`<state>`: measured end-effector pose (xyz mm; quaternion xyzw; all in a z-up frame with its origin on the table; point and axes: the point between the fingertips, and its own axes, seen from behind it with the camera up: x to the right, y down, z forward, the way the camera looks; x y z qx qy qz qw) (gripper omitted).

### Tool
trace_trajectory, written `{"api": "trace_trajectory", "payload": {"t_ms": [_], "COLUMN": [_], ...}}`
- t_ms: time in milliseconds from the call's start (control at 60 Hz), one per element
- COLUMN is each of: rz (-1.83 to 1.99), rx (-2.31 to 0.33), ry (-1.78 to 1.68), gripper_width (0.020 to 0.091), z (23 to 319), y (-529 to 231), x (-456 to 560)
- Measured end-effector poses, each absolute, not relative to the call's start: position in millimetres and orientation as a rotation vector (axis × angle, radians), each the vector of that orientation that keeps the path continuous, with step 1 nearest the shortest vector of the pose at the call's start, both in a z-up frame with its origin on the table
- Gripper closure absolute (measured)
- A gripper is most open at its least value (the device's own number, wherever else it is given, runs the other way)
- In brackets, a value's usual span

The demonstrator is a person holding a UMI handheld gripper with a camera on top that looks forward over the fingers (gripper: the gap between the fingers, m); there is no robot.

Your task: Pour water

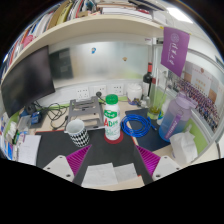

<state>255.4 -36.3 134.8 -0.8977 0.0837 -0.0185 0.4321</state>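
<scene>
A white bottle (112,118) with a green label and a red cap stands upright on a red base on the dark desk mat (112,152), just ahead of the fingers. To its left is a small white cup (78,131) with a dark pattern. My gripper (111,162) is open, its magenta pads (72,160) spread wide at either side. Nothing is between them except the mat and some white paper sheets (100,172) lying on it.
A blue coiled cable (137,125) lies right of the bottle. Further right stands a clear plastic jug (175,116). A dark monitor (28,78) is at the left, a purple sign (175,47) at the upper right, and shelves with books above.
</scene>
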Motion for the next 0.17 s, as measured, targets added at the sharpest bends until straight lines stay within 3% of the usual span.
{"api": "trace_trajectory", "payload": {"t_ms": [167], "rz": [-0.051], "rx": [-2.273], "ry": [0.194], "gripper_width": [0.0255], "z": [141.6], "y": [-54.3], "x": [247.0]}}
